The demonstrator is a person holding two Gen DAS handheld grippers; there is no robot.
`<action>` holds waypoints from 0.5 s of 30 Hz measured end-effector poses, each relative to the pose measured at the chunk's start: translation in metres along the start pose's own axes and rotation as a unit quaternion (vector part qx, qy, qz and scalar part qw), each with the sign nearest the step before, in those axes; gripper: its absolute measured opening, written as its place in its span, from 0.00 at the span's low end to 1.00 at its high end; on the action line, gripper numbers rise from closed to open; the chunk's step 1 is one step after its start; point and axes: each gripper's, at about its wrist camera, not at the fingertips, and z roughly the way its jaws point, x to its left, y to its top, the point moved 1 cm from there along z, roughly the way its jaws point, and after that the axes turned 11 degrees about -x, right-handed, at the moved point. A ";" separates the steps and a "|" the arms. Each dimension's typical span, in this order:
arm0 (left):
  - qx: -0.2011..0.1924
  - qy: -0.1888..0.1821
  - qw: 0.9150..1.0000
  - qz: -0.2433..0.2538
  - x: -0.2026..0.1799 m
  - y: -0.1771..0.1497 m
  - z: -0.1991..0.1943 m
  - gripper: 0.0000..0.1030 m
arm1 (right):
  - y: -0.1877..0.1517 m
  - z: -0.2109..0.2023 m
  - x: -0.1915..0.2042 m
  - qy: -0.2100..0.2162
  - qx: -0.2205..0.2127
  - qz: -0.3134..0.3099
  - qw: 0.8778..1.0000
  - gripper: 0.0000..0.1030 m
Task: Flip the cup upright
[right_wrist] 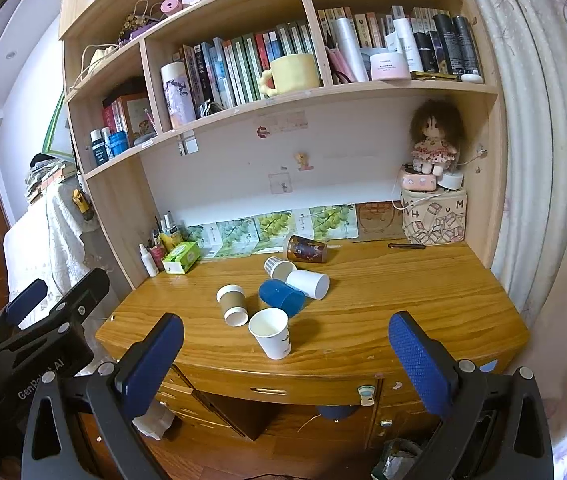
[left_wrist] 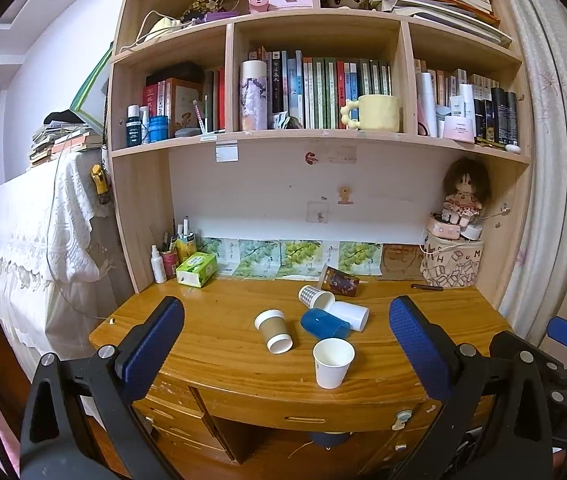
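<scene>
Several cups lie on a wooden desk (left_wrist: 211, 364). A white paper cup (left_wrist: 332, 362) stands upright near the front edge; it also shows in the right wrist view (right_wrist: 270, 337). On their sides lie a brown sleeved cup (left_wrist: 273, 331) (right_wrist: 232, 305), a blue cup (left_wrist: 324, 323) (right_wrist: 282, 297), a white cup (left_wrist: 349, 315) (right_wrist: 308, 283), a checked cup (left_wrist: 315, 297) (right_wrist: 279, 268) and a dark printed cup (left_wrist: 339, 280) (right_wrist: 306, 249). My left gripper (left_wrist: 285, 344) is open and empty, in front of the desk. My right gripper (right_wrist: 285, 356) is open and empty, also short of the desk.
A green tissue box (left_wrist: 196, 268), bottles and pens stand at the desk's back left. A printed fabric box (left_wrist: 452, 264) with a doll on top stands at the back right, a pen (left_wrist: 426, 287) beside it. Bookshelves rise above. Drawers (left_wrist: 299, 419) sit below the desk front.
</scene>
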 end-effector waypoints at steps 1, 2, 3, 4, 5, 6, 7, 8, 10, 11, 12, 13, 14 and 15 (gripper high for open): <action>0.000 -0.001 1.000 0.000 -0.001 0.000 0.000 1.00 | 0.000 -0.001 0.000 0.000 0.000 0.001 1.000 1.00; 0.000 -0.001 1.000 0.001 -0.001 0.001 0.000 1.00 | 0.000 0.000 0.000 0.000 0.000 0.001 1.000 1.00; 0.000 -0.002 1.000 0.001 -0.001 0.001 0.001 1.00 | 0.000 0.000 0.000 0.000 0.000 0.001 1.000 1.00; 0.001 -0.002 1.000 0.001 -0.001 0.002 0.001 1.00 | 0.000 0.000 0.000 0.001 0.001 0.001 1.000 1.00; 0.001 -0.002 1.000 0.001 -0.002 0.002 0.001 1.00 | 0.000 0.000 0.000 0.000 0.000 0.000 1.000 1.00; 0.001 -0.002 1.000 0.001 -0.002 0.002 0.001 1.00 | 0.000 0.000 0.000 0.000 0.000 0.000 1.000 1.00; 0.002 -0.002 1.000 0.001 -0.002 0.002 0.001 1.00 | 0.000 0.000 0.000 0.000 0.001 0.001 1.000 1.00; 0.003 -0.003 1.000 0.001 -0.002 0.002 0.002 1.00 | 0.000 0.000 0.000 0.001 0.001 0.001 1.000 1.00; 0.003 -0.003 1.000 0.001 -0.002 0.002 0.002 1.00 | -0.001 0.000 0.001 0.001 0.002 0.001 1.000 1.00; 0.004 -0.003 1.000 0.001 -0.003 0.001 0.003 1.00 | -0.001 0.001 0.002 0.002 0.003 0.002 1.000 1.00; 0.004 -0.004 1.000 0.001 -0.003 0.001 0.003 1.00 | -0.002 0.001 0.003 0.002 0.004 0.002 1.000 1.00; 0.004 -0.004 1.000 0.000 -0.003 0.001 0.003 1.00 | -0.002 0.002 0.004 0.003 0.004 0.002 1.000 1.00; 0.004 -0.004 1.000 0.001 -0.002 0.001 0.003 1.00 | -0.003 0.002 0.005 0.003 0.005 0.003 1.000 1.00; 0.004 -0.004 1.000 0.001 -0.003 0.001 0.003 1.00 | -0.003 0.002 0.005 0.003 0.005 0.003 1.000 1.00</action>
